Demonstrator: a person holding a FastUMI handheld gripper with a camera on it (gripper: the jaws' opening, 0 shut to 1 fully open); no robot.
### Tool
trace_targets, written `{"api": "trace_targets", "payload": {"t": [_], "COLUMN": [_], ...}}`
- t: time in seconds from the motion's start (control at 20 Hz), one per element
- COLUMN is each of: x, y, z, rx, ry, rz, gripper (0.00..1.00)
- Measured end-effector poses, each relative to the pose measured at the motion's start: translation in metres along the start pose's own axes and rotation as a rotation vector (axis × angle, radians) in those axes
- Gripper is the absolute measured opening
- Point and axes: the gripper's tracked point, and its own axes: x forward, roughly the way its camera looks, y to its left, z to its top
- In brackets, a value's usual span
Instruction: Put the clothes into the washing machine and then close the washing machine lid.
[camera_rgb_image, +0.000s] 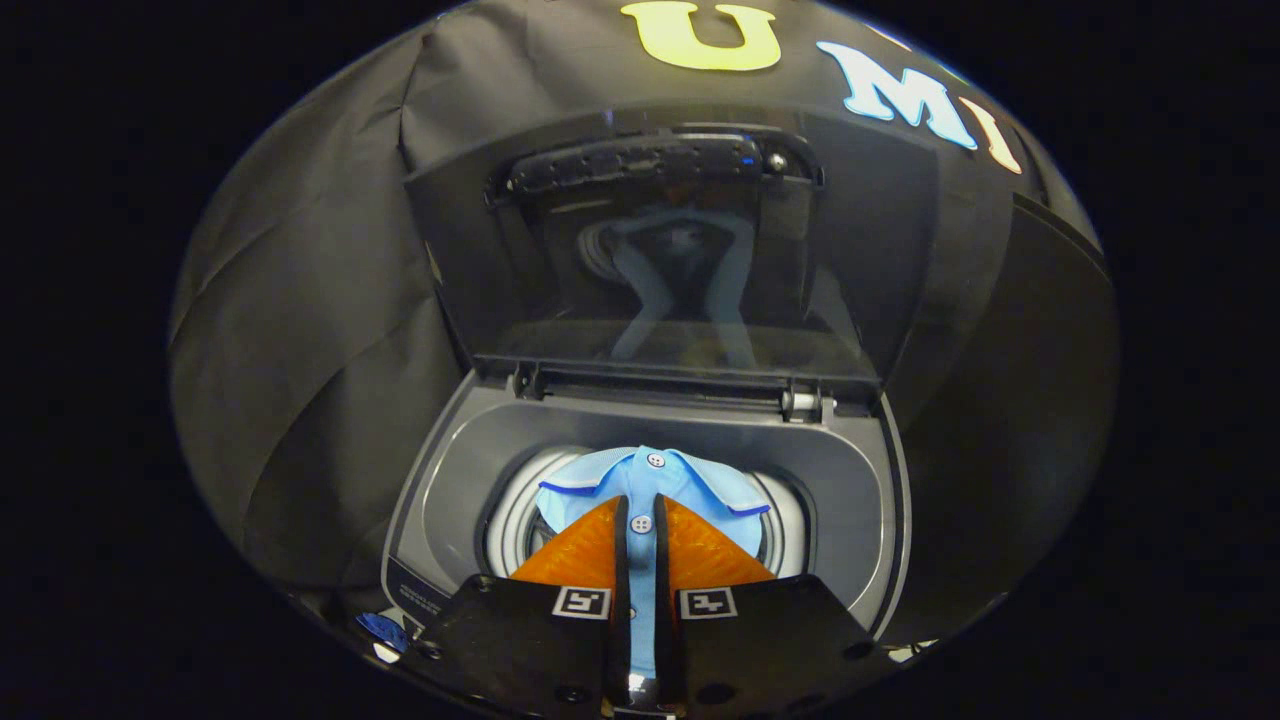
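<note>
I am holding the tool (641, 505) nearly closed, its two fingers (619, 560) pinching the front placket of the shirt (650, 480) between them, so both are pressing on the cloth. The shirt is light blue with darker blue trim along the collar and small white buttons down the strip that is running between the fingers. It is bunching just ahead of the fingertips and hanging over the round mouth of the drum (520, 520), with the collar spreading to either side above the opening. I am seeing the pale ribbed drum wall on both sides of the cloth. Around the drum, the grey top of the washer (450, 470) is sloping inward toward the opening. Beyond that, the lid (680, 260) is standing open on its rear hinge, nearly upright, its dark glass panel reflecting the shirt faintly, with a dark handle along its upper edge.
</note>
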Motion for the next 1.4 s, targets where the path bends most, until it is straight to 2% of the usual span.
{"api": "trace_targets", "payload": {"t": [0.35,0.5,0.65,1.05,1.4], "x": [-0.003,-0.010,-0.026,-0.075,-0.100], "y": [0.000,0.002,0.006,0.020,0.025], "z": [-0.005,0.001,0.021,0.097,0.161], "rx": [-0.064,-0.066,-0.093,-0.095,-0.094], "ry": [-0.010,-0.042,-0.135,-0.416,-0.566], "rz": [-0.031,-0.039,-0.050,-0.057,-0.063], "gripper": [0.97,0.97,0.97,0.97,0.97]}}
